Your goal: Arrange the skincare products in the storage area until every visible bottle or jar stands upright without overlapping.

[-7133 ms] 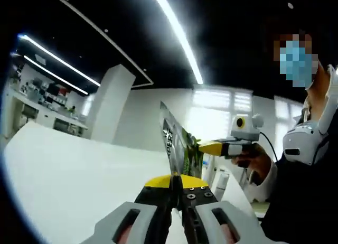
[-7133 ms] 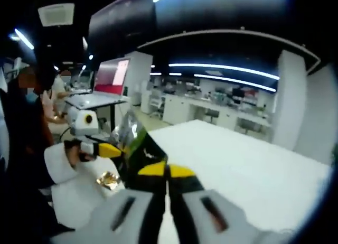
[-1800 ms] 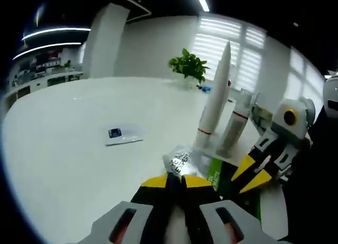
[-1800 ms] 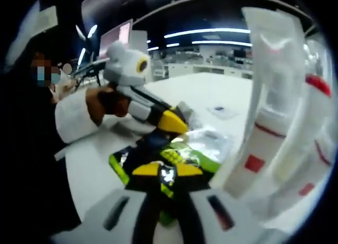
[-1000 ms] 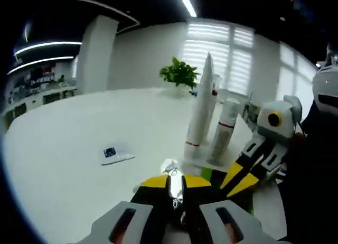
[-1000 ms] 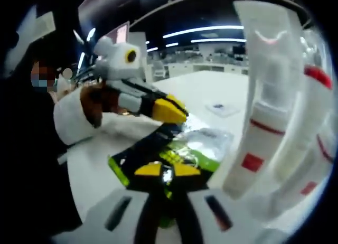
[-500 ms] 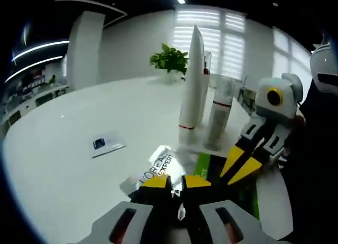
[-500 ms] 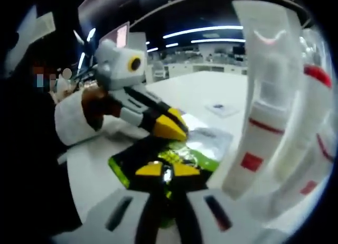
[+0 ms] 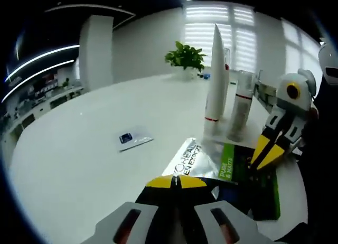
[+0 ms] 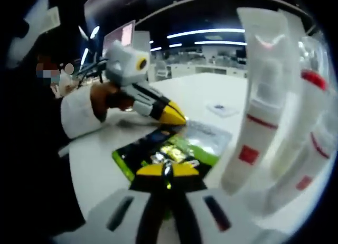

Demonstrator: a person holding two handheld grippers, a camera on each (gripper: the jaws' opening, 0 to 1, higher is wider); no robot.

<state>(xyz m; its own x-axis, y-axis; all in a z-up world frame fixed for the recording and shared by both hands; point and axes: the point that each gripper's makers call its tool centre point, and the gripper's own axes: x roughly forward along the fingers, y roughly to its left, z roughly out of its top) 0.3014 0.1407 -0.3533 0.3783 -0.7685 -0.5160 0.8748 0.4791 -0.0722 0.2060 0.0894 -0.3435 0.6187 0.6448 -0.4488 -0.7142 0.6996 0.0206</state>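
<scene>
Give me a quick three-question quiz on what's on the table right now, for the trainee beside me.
1. True or false: the tall white tube stands upright on the table.
2. Pick one: what lies flat just beyond the left tongs, in front of that tube? A) a silver sachet B) a glass jar C) a folded towel
3. Fill in: in the left gripper view, the tips of the right tongs reach down onto the ___ sachet.

Key
1. True.
2. A.
3. Green: the green sachet, lying beside the silver one.
</scene>
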